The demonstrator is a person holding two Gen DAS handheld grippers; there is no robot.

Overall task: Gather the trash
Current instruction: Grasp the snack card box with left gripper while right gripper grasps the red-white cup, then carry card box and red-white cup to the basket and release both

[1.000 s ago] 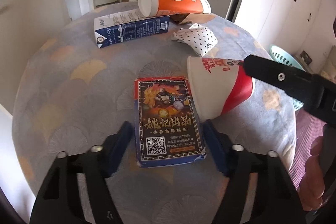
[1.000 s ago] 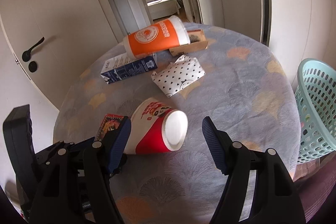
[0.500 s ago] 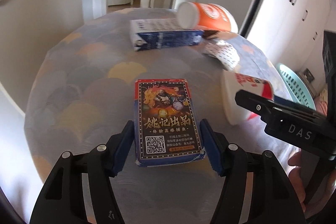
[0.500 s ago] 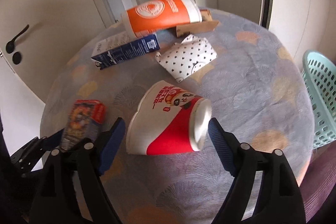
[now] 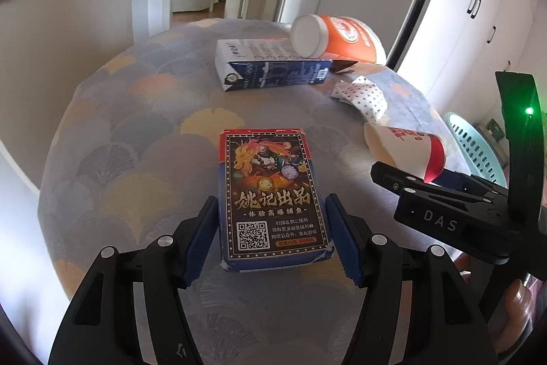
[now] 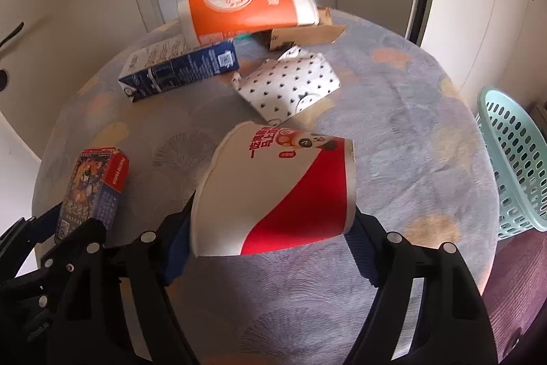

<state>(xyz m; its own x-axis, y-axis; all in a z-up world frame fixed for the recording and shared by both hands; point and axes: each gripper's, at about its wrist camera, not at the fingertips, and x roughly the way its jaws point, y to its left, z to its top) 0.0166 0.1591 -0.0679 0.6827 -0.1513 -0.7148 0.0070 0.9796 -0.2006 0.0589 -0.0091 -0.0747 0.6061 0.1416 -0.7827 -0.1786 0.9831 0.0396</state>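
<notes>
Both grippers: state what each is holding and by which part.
Left gripper clamps the card box by its long sides, near the lower end. Right gripper grips the red-and-white paper cup across its rim and base.

Round surface (image 6: 410,98), grey cloth with fan pattern. On it: blue milk carton (image 6: 177,70) lying flat, spotted paper wrapper (image 6: 290,84) beside it, brown cardboard piece (image 6: 304,35) at far edge, orange cup (image 6: 246,11) tipped across carton and cardboard
</notes>
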